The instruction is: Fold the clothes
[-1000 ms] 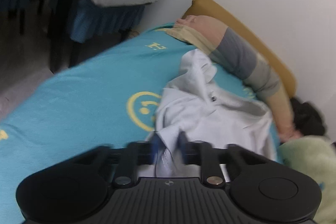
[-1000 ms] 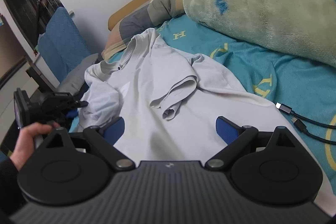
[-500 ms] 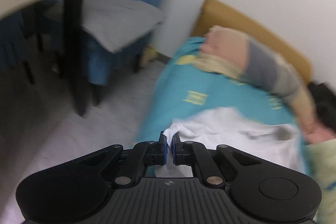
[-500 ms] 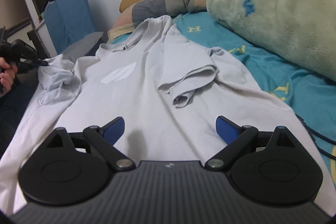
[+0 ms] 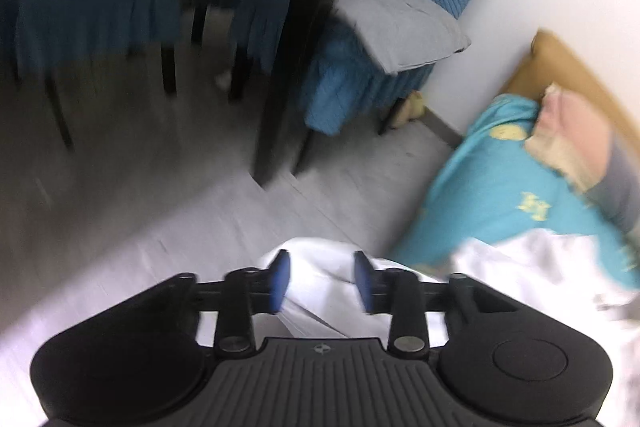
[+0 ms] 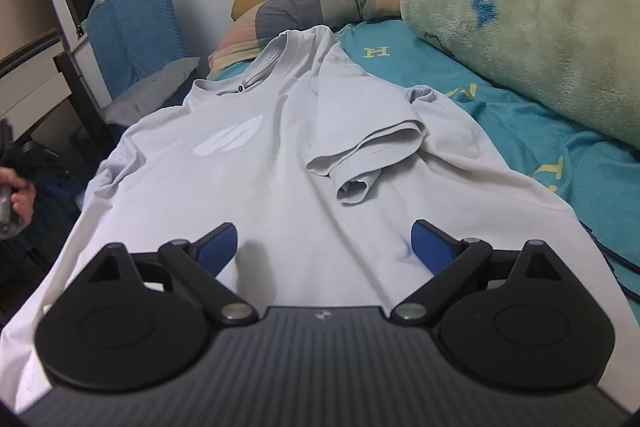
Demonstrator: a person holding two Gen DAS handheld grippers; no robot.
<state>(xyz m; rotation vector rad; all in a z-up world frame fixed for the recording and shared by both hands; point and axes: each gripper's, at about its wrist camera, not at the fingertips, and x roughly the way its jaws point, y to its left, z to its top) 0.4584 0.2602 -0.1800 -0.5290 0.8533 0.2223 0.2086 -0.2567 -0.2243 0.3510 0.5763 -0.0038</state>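
The white T-shirt (image 6: 280,163) lies flat on my bed (image 6: 540,131). My right gripper (image 6: 324,247) sits wide open right over its bottom part. My left gripper (image 5: 320,279) is open too, with a bit of shirt between its fingers.

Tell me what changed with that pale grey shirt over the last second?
The left gripper pulled the pale grey cotton T-shirt's bunched sleeve out toward the bed edge, spreading it flat, then opened and let go. The right gripper stayed open above the hem; the other sleeve stayed folded over.
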